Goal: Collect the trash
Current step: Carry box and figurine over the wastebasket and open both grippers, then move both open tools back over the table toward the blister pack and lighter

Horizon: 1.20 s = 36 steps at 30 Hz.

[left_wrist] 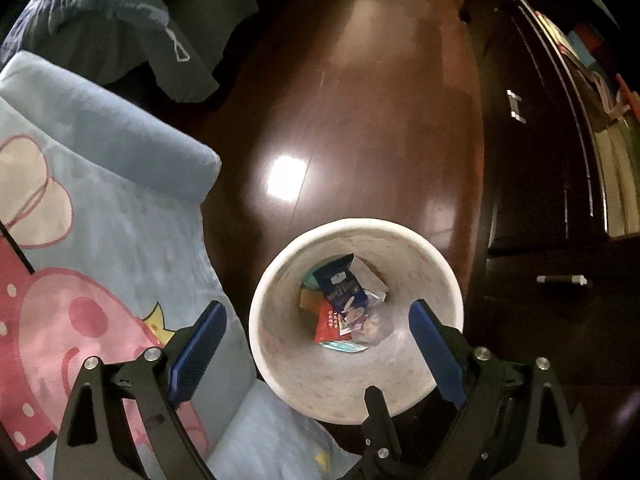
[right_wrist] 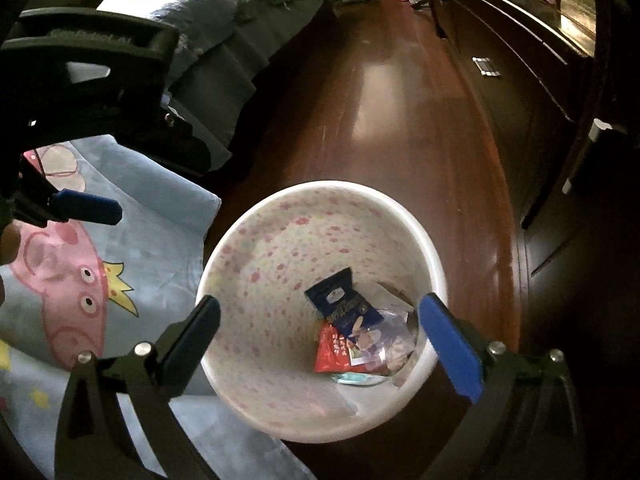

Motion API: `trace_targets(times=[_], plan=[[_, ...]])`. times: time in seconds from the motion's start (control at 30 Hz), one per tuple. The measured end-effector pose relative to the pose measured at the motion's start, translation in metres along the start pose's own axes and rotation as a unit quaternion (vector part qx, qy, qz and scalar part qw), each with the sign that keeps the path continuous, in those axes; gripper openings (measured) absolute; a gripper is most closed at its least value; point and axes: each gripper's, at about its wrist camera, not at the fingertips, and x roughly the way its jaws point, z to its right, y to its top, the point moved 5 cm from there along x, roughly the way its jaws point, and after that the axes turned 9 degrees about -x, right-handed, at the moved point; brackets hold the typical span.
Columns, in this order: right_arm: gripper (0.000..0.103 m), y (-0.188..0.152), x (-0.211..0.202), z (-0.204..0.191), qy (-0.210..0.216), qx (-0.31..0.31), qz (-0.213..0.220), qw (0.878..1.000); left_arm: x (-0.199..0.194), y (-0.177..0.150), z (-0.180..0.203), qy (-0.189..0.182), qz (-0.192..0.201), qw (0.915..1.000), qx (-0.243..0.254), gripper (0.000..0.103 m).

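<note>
I hold both grippers, left gripper (left_wrist: 316, 316) and right gripper (right_wrist: 320, 312), spread wide and empty above the round, flower-speckled bin (right_wrist: 280, 248), crinkled glossy wrappers (right_wrist: 352, 332) lying at its bottom.

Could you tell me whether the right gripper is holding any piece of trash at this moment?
No, the right gripper stands wide open with nothing between its pads, and the wrappers lie at the bottom of the white bin.
</note>
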Motion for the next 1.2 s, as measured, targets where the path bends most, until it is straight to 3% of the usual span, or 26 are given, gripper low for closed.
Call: trace_targets(times=[0.23, 0.33, 0.47, 0.73, 0.87, 1.2], plan=[[0.1, 0.018, -0.042, -0.016, -0.004, -0.024, 0.033, 0.999, -0.044, 0.002, -0.003, -0.035, 0.022, 0.9991, -0.003, 0.092], [0.1, 0.028, -0.068, -0.026, -0.008, -0.039, 0.05, 0.998, -0.084, 0.003, -0.005, -0.057, 0.045, 0.9973, 0.012, 0.092], [0.1, 0.042, -0.104, -0.04, -0.015, -0.049, 0.069, 0.996, -0.148, -0.004, -0.025, -0.06, 0.094, 0.9935, 0.024, 0.092], [0.1, 0.06, -0.187, -0.094, -0.023, -0.109, 0.093, 0.989, -0.237, -0.059, -0.108, -0.108, 0.191, 0.9755, -0.013, 0.098], [0.1, 0.061, -0.223, -0.121, -0.027, -0.138, 0.107, 0.984, -0.265, -0.09, -0.154, -0.09, 0.246, 0.9648, -0.028, 0.099], [0.1, 0.05, -0.27, -0.203, -0.008, -0.205, 0.134, 0.97, -0.29, -0.151, -0.253, -0.078, 0.291, 0.9484, -0.099, 0.099]])
